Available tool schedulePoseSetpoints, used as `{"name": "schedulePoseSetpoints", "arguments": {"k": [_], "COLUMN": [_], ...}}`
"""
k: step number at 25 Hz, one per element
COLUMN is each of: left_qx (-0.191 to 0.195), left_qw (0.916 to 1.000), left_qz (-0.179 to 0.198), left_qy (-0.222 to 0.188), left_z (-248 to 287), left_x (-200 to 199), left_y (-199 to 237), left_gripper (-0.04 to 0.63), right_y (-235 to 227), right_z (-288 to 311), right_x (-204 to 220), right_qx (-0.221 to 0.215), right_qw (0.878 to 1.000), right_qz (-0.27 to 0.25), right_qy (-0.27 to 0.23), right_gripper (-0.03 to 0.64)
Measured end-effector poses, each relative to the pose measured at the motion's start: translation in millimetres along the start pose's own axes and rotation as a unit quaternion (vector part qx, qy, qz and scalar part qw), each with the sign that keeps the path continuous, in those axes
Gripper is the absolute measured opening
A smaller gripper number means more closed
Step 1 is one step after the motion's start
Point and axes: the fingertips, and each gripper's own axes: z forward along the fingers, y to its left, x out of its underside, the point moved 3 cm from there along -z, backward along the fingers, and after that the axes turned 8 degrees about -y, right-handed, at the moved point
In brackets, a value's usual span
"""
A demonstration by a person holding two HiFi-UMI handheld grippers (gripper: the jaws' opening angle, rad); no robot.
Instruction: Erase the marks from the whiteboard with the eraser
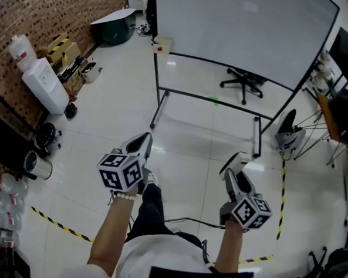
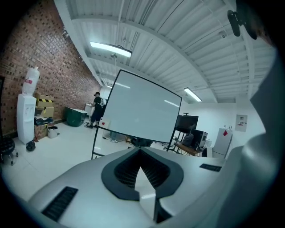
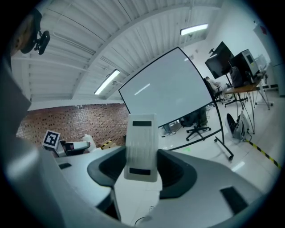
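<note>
A large whiteboard [image 1: 239,34] on a black wheeled stand rises ahead of me, and I see no marks on its face. It also fills the middle of the left gripper view as the whiteboard [image 2: 140,111] and of the right gripper view as the whiteboard [image 3: 171,89]. My right gripper [image 1: 235,168] is shut on a white eraser [image 3: 141,142] that stands upright between its jaws [image 3: 142,167]; the eraser [image 1: 241,161] shows as a white tip in the head view. My left gripper [image 1: 139,144] is held low at the left, well short of the board. Its jaws [image 2: 139,150] meet with nothing in them.
A black office chair [image 1: 243,82] stands behind the board's stand. A water dispenser [image 1: 45,85], boxes and a green bin [image 1: 115,31] line the brick wall at left. Yellow-black tape [image 1: 57,223] crosses the floor near me. A person [image 2: 96,109] stands far off.
</note>
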Motion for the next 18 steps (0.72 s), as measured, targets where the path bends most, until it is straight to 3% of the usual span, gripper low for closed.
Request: {"name": "schedulePoseSetpoints", "arguments": {"k": [7, 18], "left_qx": [0.028, 0.048], "left_qw": [0.9996, 0.9988], "left_qz": [-0.007, 0.013], "left_qy": [-0.004, -0.008], "left_z": [96.4, 257.0], "left_x": [-46.1, -171.6], "left_y": [50.0, 200.1], "left_gripper": [-0.011, -0.011], "right_y": [18.9, 81.3], "right_z": [117.3, 364.9], "right_x": [-36.1, -111.5], "right_qx": [0.001, 0.021], "right_qw": [0.999, 0.998], "right_qz": [-0.031, -0.044], "right_qy": [0.006, -0.041], "right_gripper": [0.249, 0.249]}}
